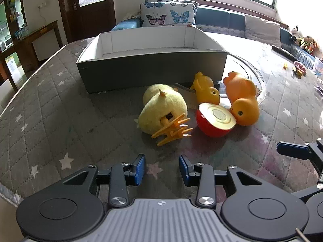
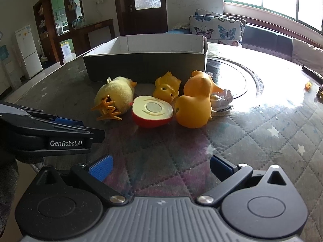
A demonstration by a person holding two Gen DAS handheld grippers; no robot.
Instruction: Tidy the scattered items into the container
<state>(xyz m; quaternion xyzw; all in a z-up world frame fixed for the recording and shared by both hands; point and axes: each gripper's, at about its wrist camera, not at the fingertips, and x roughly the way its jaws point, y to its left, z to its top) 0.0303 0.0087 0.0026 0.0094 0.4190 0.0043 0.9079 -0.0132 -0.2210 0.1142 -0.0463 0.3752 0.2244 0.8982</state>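
Note:
A grey cardboard box (image 1: 153,70) (image 2: 145,66), white inside, stands open on the table. In front of it lie a fluffy yellow chick with orange feet (image 1: 163,109) (image 2: 117,96), a small yellow rubber duck (image 1: 206,90) (image 2: 167,86), a large orange rubber duck (image 1: 242,98) (image 2: 195,104), and a red half apple (image 1: 214,121) (image 2: 152,112). A small white figure (image 2: 221,99) lies behind the large duck. My left gripper (image 1: 162,168) is open and empty, just short of the chick. My right gripper (image 2: 161,167) is open and empty, short of the apple.
The table has a quilted star-pattern cover (image 1: 60,131) and a glass turntable (image 2: 238,80) right of the box. Small bits and a dark stick (image 1: 282,53) lie at the far right. A sofa with butterfly cushions (image 1: 167,14) is behind.

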